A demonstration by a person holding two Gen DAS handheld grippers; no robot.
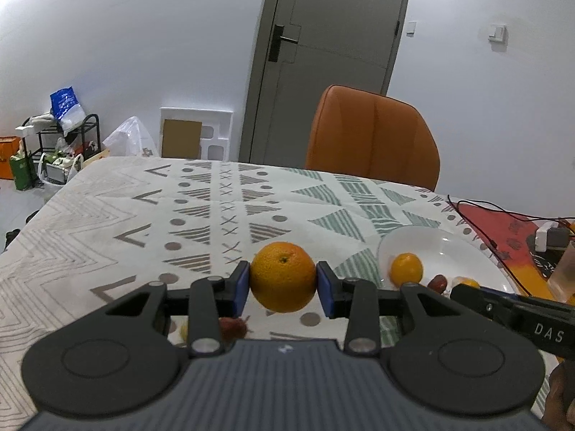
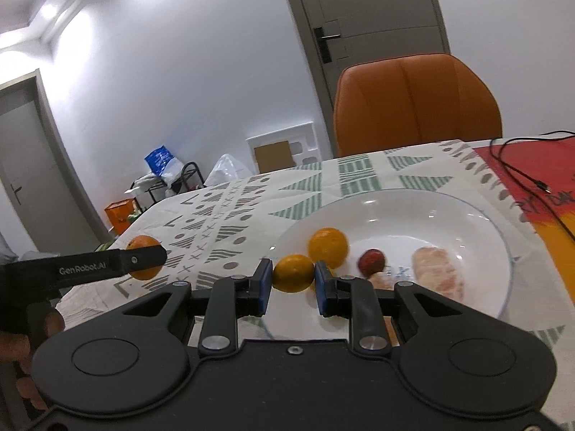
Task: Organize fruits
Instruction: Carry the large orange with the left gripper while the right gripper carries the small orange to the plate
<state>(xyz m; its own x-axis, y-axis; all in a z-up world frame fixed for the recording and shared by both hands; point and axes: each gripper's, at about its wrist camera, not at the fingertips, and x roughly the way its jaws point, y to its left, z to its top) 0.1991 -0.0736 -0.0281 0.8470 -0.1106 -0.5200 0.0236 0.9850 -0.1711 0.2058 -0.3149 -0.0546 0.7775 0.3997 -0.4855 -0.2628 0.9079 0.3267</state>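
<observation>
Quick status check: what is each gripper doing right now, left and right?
Left gripper: shut on the large orange, held above the tablecloth.
Right gripper: shut on a small orange at the near rim of the white plate.

Left gripper [image 1: 283, 282] and right gripper [image 2: 293, 273], jaws each clamped on fruit, level, side by side.

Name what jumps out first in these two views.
The large orange clamped in the left hand-held gripper, off the patterned tablecloth. Next, the small orange pinched by the right hand-held gripper at the near rim of the white plate, which holds another small orange and a red fruit.
</observation>
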